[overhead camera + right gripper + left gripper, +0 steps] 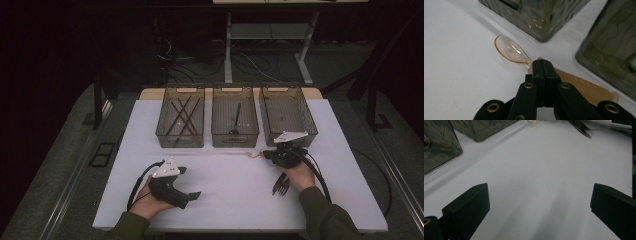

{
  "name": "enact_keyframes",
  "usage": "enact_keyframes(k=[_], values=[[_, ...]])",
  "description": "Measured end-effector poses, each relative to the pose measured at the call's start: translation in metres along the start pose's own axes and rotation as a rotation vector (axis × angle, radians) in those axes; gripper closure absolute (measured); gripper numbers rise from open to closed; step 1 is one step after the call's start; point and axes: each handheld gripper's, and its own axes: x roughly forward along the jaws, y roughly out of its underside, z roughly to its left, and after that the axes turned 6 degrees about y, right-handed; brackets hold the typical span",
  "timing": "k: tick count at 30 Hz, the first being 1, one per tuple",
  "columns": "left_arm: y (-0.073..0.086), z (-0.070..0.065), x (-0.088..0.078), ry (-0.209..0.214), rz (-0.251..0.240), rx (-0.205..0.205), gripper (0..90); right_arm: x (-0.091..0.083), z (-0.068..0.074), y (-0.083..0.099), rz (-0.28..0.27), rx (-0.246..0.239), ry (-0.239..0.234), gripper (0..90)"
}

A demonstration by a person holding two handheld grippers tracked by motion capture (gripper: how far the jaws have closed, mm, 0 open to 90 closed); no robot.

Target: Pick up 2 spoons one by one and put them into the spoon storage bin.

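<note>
My right claw point(543, 65) sits low near the table's point(225, 190) far edge, clamped on a clear spoon point(510, 51). Left claw point(187, 182) rests wide open near the front edge. Spoon's handle is mostly hidden under my jaws.

the high view is dim, with the surroundings lost in near black and the white counter point(230, 185) lit softly from above. soft shadows are cast along the bins point(439, 147) in the left gripper view. the near jaws are blurred in both gripper views.
</note>
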Motion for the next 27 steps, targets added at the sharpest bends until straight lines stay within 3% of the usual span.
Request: enact_keyframes(k=[10,16,21,27], values=[[0.000,0.000,0.000,0.005,0.003,0.002,1.2,0.009,0.008,-0.008,-0.013,-0.010,-0.021,89.6],[0.000,0.000,0.000,0.009,0.004,0.003,1.2,-0.008,-0.003,-0.015,-0.066,-0.013,-0.025,88.7],[0.000,-0.001,0.001,0.011,0.008,0.004,1.2,-0.018,-0.016,-0.020,-0.047,-0.090,-0.016,71.6],[0.000,0.000,0.002,0.016,0.009,-0.001,1.2,-0.019,-0.035,-0.017,0.001,-0.103,-0.054,57.5]])
